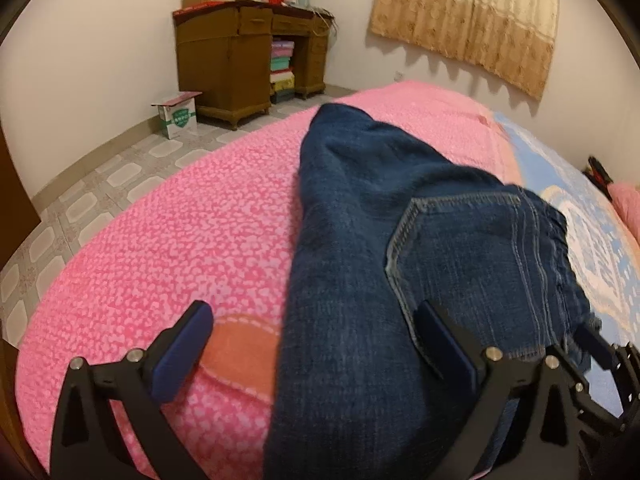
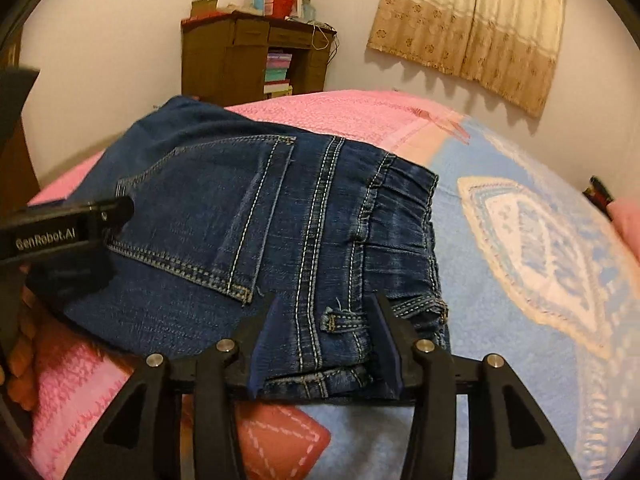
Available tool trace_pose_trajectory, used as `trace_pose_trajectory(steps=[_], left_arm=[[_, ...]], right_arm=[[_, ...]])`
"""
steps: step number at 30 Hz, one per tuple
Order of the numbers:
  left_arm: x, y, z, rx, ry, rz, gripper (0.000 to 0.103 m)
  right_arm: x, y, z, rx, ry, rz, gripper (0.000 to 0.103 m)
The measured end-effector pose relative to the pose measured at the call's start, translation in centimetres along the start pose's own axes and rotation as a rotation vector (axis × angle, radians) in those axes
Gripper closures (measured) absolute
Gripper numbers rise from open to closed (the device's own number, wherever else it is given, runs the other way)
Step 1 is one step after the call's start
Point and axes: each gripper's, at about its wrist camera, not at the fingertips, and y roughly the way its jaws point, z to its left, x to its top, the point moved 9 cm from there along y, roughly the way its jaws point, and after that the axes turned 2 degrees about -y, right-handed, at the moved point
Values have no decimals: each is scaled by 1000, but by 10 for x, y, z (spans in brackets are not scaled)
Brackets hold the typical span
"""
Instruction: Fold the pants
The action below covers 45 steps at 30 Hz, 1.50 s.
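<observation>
Finds the dark blue jeans [image 1: 360, 200] folded lengthwise on the bed, across the seam where the pink blanket [image 1: 180, 220] meets the blue patterned blanket [image 2: 520, 240]. Holds the left claw [image 1: 312, 312] spread wide: one finger over pink blanket, the other over denim beside the back pocket, pressing on nothing. Keeps the right claw [image 2: 324, 304] parted too, with the waistband end and its belt loop lying flat between the pads, unpinched. Leaves broad bare blanket on both sides of the jeans, pink towards the bed's edge and blue towards the far wall. From the left wrist alone: shows the bed's left edge dropping to the tiled floor [image 1: 80, 200], a cardboard box [image 1: 178, 114] standing there just beside the wooden table [image 1: 224, 60], and the narrow leg end reaching towards the bed's far edge. From the right wrist alone: shows the gathered waistband, the whole back pocket, and the left claw's black body at the left over the jeans' near edge. Catches the curtain [image 1: 468, 20] on the far wall in both views.
</observation>
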Motion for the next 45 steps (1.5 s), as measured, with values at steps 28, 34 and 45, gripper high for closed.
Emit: trace_pose_trajectory(steps=[28,34,45], left_arm=[[-50,-251,-37,-19,252,-197,0],[-50,-282,-36,-24,240,-221,0],[-48,-319,-27,-16,235,-310,0]], right_arm=[[-82,-223,-27,-7,460,-48,19],[-59,-299,-25,-25,461,-221,19],[-43,-359,-22,-49,491,-387,18]])
